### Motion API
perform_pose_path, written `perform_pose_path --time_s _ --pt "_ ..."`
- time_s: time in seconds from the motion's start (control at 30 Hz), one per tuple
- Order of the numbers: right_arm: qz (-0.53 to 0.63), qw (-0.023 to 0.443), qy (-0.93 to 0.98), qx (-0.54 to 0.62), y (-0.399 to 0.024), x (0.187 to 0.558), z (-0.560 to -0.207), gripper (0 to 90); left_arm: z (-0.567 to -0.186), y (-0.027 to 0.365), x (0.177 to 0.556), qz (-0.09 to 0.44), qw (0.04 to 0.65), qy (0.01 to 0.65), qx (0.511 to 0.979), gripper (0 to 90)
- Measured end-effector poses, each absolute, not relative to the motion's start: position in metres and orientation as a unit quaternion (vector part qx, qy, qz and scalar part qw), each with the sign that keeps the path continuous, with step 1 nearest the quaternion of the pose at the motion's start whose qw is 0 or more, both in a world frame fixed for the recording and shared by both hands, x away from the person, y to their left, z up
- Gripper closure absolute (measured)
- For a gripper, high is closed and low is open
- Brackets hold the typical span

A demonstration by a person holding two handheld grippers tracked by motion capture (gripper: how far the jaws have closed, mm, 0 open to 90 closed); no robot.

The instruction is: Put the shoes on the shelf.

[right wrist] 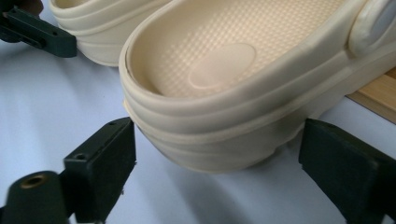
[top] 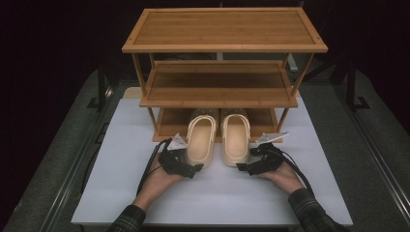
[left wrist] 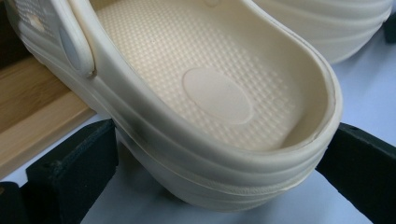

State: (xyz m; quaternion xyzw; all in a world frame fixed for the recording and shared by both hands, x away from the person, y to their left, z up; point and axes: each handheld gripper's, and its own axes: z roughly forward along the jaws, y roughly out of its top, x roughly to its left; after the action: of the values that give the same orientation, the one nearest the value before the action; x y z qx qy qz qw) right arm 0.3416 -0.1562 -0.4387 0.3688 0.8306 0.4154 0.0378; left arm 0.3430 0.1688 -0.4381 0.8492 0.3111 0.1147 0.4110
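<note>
Two cream clogs sit side by side on the white tabletop (top: 121,193), toes under the wooden shoe rack (top: 222,46). The left gripper (top: 193,168) straddles the left clog's (top: 202,140) heel, jaws wide apart; the right gripper (top: 243,168) likewise brackets the right clog (top: 235,139).

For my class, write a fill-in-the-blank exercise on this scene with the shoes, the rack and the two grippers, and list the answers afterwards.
1. The wooden rack has ____ shelves.
2. The toes of both clogs rest on the rack's ____ shelf.
3. The left gripper has its jaws on either side of the left clog's ____.
4. The right gripper's jaws are ____ around the right clog, with a gap at each side.

Answers: three; bottom; heel; open
</note>
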Motion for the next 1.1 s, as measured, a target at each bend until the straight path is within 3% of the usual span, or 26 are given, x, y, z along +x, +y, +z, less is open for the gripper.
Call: perform_pose_path --time_s 0.13,0.23,0.53,0.67,1.1 --pt "0.412 0.040 0.832 0.369 -0.150 0.345 -0.438 11.9 -0.439 0.156 0.346 0.114 0.419 0.301 0.849 0.2" --pt "0.404 0.052 0.834 0.373 -0.145 0.349 -0.438 10.2 -0.440 0.144 0.347 0.141 0.396 0.302 0.856 0.0" --pt "0.411 0.059 0.822 0.389 -0.144 0.366 -0.440 9.7 -0.442 0.141 0.365 0.142 0.401 0.311 0.850 0.0" --pt "0.400 0.085 0.827 0.386 -0.138 0.375 -0.434 7.5 -0.440 0.140 0.376 0.141 0.401 0.318 0.848 0.0" --pt "0.416 0.075 0.807 0.413 -0.137 0.400 -0.443 7.2 -0.438 0.141 0.407 0.143 0.396 0.310 0.853 0.0"
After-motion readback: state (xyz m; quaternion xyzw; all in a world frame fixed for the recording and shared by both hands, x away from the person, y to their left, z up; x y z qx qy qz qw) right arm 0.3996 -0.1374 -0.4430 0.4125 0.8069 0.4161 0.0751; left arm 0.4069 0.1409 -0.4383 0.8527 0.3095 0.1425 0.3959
